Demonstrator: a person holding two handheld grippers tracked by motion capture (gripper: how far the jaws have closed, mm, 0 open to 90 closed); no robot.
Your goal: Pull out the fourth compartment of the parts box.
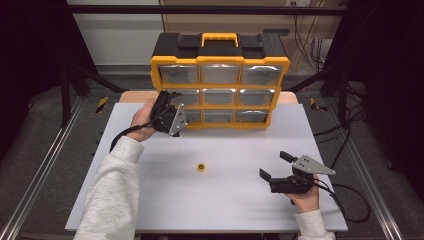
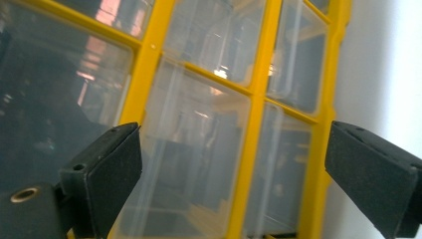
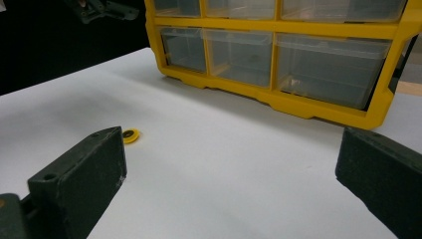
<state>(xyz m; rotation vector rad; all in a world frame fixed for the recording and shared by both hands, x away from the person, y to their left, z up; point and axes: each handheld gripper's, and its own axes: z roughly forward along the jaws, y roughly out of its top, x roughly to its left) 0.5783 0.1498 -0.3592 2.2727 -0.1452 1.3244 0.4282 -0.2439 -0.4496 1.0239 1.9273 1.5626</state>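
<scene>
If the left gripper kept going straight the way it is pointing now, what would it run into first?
Most likely a clear drawer front of the yellow organizer. The left gripper faces the drawers closely, jaws open and empty; which drawer is hard to tell.

Both tongs [image 1: 170, 107] [image 1: 275, 166] gaping, apart
</scene>
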